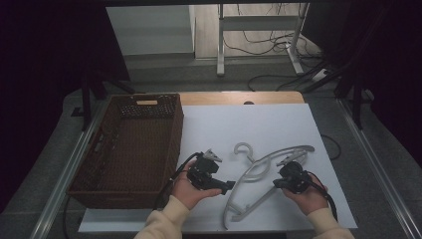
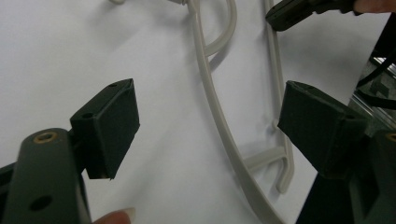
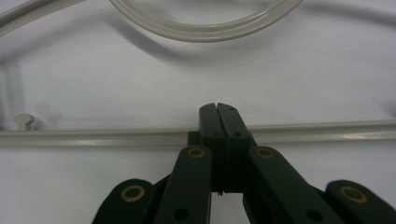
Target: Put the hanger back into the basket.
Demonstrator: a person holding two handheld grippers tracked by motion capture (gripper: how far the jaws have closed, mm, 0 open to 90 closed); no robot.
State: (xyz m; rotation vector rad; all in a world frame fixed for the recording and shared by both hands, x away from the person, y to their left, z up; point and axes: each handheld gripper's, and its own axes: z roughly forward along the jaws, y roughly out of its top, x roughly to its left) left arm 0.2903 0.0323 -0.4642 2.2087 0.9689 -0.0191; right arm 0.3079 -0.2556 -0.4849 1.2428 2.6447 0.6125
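Pale plastic hanger [image 1: 259, 172] flat on white counter [image 1: 278, 124], betw. both grippers, right of wicker basket [image 1: 130, 147]. Left gripper [image 2: 208, 126] fingers spread wide, hovering w/ hanger arm betw. them, not touching. Right gripper [image 3: 218, 109] fingers clenched together, nothing betw. them, tips just over hanger's straight bar.

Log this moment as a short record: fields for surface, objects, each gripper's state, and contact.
surface: white board on a wooden table
hanger: pale plastic hanger lying flat on the board, hook pointing away from the person
basket: brown wicker basket at the board's left, nothing visible inside
left gripper: jaws wide apart, hanger arm lying between them, untouched
right gripper: jaws closed together, tips above the hanger's straight bar; whether they pinch it cannot be told
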